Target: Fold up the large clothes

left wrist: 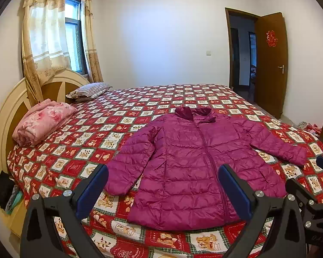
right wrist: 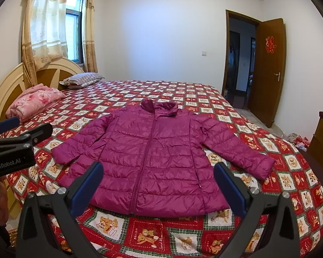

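on the bed (right wrist: 183, 90) a jacket (right wrist: 152, 157) lies flat, collar far, hem near. left gripper (left wrist: 163, 185) and right gripper (right wrist: 159, 182) hover wide, empty.

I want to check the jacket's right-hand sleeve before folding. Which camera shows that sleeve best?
The right wrist view: the purple jacket lies centred and that sleeve shows whole, cuff included. In the left wrist view the sleeve sits near the frame edge, more distorted.
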